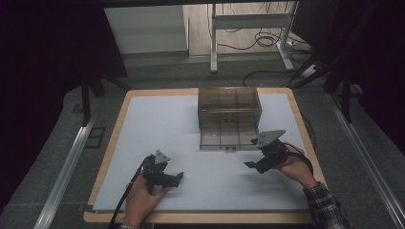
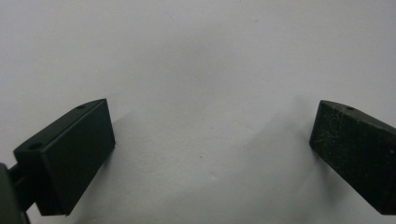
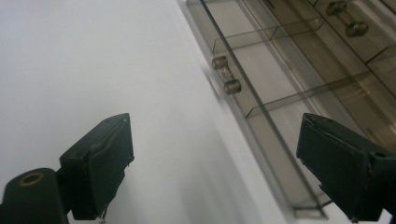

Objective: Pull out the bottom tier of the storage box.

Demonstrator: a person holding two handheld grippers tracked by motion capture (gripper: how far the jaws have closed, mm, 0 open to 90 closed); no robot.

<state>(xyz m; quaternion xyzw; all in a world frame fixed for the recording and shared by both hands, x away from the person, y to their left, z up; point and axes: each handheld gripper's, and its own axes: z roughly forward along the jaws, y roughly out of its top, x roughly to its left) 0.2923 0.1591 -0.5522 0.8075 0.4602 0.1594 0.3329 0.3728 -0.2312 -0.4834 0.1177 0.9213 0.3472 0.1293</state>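
A clear smoky plastic drawer cabinet point(image 1: 229, 107) stands at the back middle of the white mat. Its bottom drawer point(image 1: 225, 139) is pulled out toward me, divided into compartments, with a small handle point(image 3: 226, 74) on its front. My left gripper point(image 1: 177, 177) rests low on the mat at the front left, open, with bare mat between its jaws point(image 2: 210, 154). My right gripper point(image 1: 250, 165) hovers just right of the drawer's front corner, open and holding nothing; the drawer's front edge runs between its jaws in the right gripper view.
The white mat point(image 1: 157, 124) covers a wooden table point(image 1: 114, 138). Beyond the far edge lie a white desk frame point(image 1: 248, 21) and cables on the floor point(image 1: 262, 40). Dark curtains flank both sides.
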